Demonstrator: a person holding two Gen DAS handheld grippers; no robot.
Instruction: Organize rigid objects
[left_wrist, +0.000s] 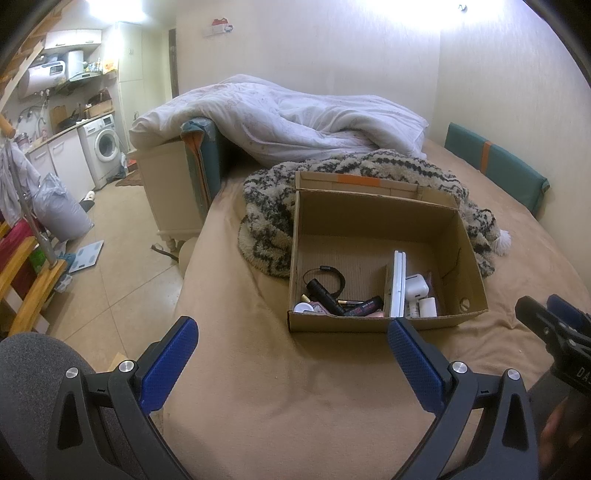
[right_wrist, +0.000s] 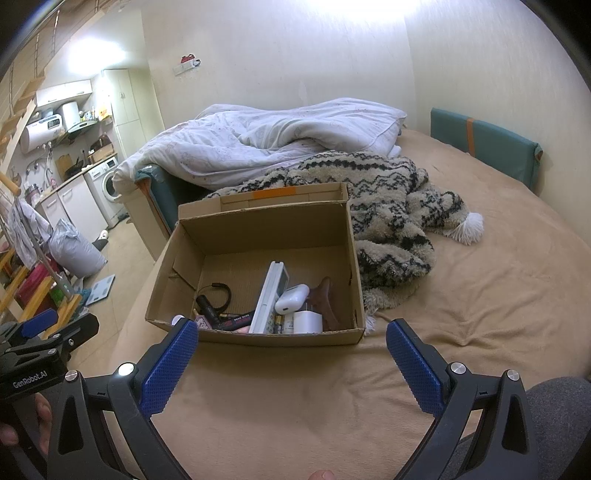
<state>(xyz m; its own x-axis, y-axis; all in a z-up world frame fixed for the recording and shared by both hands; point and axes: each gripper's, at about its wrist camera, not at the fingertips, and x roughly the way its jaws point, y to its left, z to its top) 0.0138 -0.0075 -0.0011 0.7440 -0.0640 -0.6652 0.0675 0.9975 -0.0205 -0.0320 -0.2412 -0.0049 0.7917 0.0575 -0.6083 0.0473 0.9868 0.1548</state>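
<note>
Hovering over the bed (left_wrist: 280, 387), both hand-held grippers are empty, fingers spread apart.
Left hand-held gripper (left_wrist: 291, 332) and right hand-held gripper (right_wrist: 291, 334) face an open box (right_wrist: 258, 229) on the bed, beside a blanket (right_wrist: 388, 206); the box holds a white case (right_wrist: 291, 298), a flashlight (left_wrist: 327, 291), and small clutter.

Bed (left_wrist: 295, 387), tan cover, wrinkled in spots, as I see it from both wrist cams. Directly on it:
- cardboard box (right_wrist: 258, 336), open top, flaps up, near front edge, approx. centre.
- shaggy knit blanket (right_wrist: 391, 206), beige w/ black zigzag, bunched behind and right of box, touching its back; white pom-pom (right_wrist: 471, 227) lies on cover at right.
- white duvet (left_wrist: 295, 118), heaped at far end, past blanket.
- teal cushion (left_wrist: 495, 166), orange stripe, upright along wall side.
</note>
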